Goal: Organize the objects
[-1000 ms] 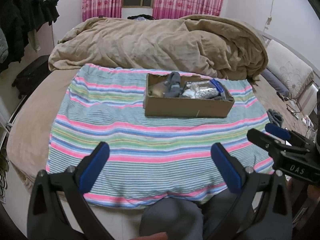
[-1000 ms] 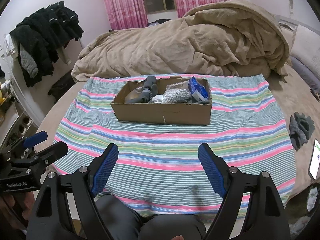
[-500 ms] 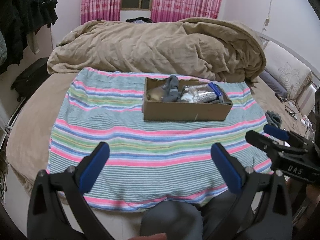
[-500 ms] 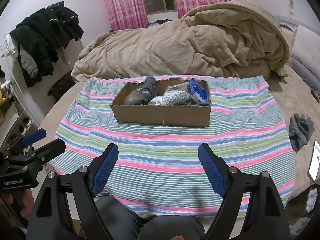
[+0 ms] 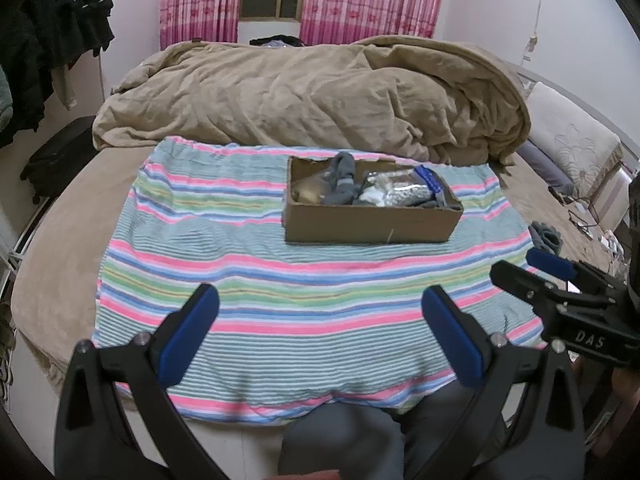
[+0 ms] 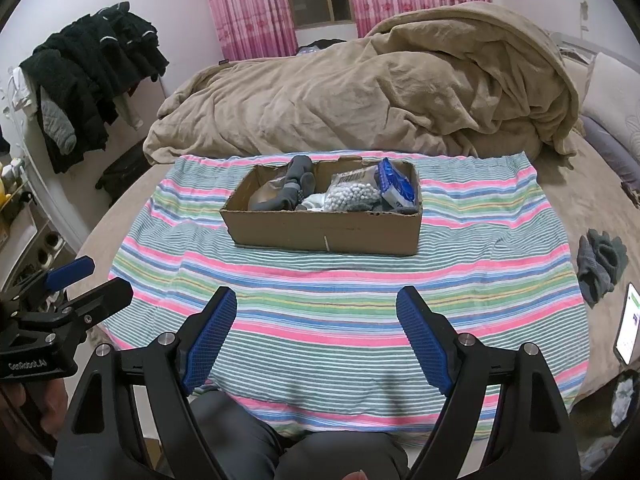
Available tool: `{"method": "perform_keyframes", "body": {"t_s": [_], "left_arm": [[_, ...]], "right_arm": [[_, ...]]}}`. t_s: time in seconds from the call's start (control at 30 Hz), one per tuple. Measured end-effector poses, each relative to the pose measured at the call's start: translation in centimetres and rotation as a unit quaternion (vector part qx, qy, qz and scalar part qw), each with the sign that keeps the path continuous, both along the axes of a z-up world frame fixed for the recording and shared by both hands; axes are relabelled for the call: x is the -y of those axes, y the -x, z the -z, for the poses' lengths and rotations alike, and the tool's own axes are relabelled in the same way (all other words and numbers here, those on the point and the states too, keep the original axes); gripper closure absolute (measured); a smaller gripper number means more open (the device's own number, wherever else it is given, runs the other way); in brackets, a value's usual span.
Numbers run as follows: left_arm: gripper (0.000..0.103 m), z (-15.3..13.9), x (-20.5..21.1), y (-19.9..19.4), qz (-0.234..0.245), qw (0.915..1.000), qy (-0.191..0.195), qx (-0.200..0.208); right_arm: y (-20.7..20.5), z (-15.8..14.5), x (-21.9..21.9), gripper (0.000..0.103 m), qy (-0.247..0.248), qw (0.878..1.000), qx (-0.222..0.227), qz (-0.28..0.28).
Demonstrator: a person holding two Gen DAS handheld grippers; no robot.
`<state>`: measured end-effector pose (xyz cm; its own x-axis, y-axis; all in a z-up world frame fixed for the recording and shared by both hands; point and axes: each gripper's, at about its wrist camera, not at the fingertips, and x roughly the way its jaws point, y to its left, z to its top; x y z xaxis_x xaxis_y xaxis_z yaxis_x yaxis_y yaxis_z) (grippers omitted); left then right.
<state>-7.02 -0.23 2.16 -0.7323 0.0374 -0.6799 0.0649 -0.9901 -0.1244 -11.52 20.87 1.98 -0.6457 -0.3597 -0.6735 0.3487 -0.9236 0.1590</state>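
Note:
A shallow cardboard box sits on a striped cloth on the bed. It holds grey socks, a clear bag of white beads and a blue-and-white packet. My left gripper is open and empty, held over the cloth's near edge. My right gripper is open and empty, also short of the box. Each gripper shows at the side of the other's view.
A crumpled tan duvet fills the back of the bed. A grey garment and a lit phone lie at the right beside the cloth. Dark clothes hang at the left. My knees are below.
Both views have pulled back and tilted up slightly; the box sits a little farther off. Both grippers stay open and empty.

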Motion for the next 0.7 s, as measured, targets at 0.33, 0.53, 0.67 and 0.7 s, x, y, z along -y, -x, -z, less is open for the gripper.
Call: {"method": "perform_keyframes", "body": {"t_s": [0.33, 0.53, 0.67, 0.7], "left_arm": [[0.001, 0.2, 0.2, 0.5, -0.004, 1.0000, 0.003, 0.000], [0.001, 0.6, 0.1, 0.9, 0.000, 1.0000, 0.005, -0.001], [0.001, 0.6, 0.1, 1.1, 0.004, 1.0000, -0.001, -0.002], [0.001, 0.6, 0.1, 1.3, 0.003, 1.0000, 0.001, -0.002]], "right_arm": [[0.1, 0.0, 0.0, 0.018, 0.000, 1.000, 0.001, 0.000], [0.3, 0.2, 0.0, 0.018, 0.002, 1.000, 0.006, 0.001], [0.3, 0.2, 0.0, 0.018, 0.001, 1.000, 0.005, 0.001], [0.3, 0.2, 0.0, 0.018, 0.001, 1.000, 0.006, 0.001]]}}
